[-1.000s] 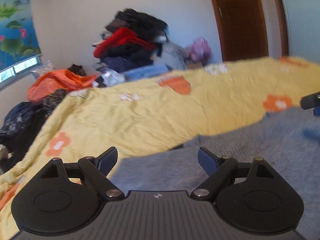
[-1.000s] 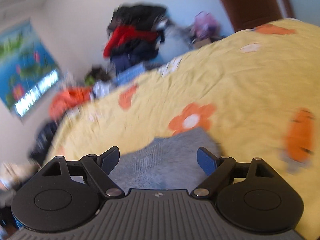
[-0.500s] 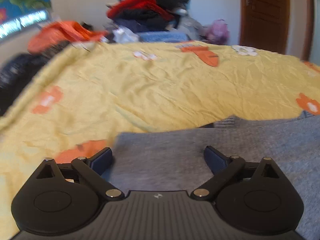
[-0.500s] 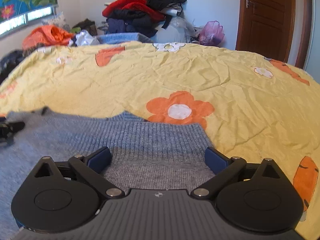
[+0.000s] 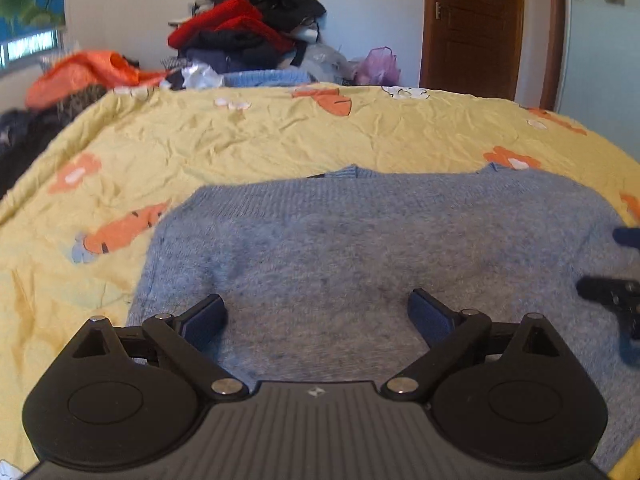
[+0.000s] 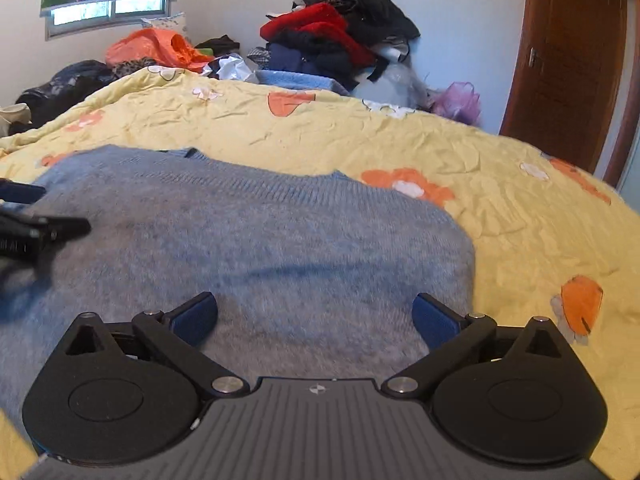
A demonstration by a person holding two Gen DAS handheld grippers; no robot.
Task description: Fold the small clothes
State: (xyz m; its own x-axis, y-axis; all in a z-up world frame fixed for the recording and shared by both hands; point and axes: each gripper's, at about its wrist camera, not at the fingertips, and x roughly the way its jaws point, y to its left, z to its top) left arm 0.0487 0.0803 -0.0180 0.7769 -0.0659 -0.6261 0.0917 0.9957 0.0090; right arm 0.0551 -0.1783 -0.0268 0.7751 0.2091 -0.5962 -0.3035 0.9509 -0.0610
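A grey-blue knitted sweater (image 5: 380, 248) lies flat on the yellow flowered bedspread (image 5: 260, 136); it also shows in the right wrist view (image 6: 260, 248). My left gripper (image 5: 318, 318) is open and empty, just above the sweater's left part. My right gripper (image 6: 314, 320) is open and empty, above the sweater's right part. Each gripper's tips show at the edge of the other's view: the right one (image 5: 616, 292), the left one (image 6: 36, 224).
A pile of red, black and navy clothes (image 6: 336, 40) is heaped behind the bed against the wall. An orange garment (image 6: 156, 50) and dark clothes (image 6: 64, 84) lie at the far left. A brown door (image 6: 568, 60) stands at the right.
Both grippers have drawn back and risen, so more of the sweater shows, lying flat. The jaws stayed open.
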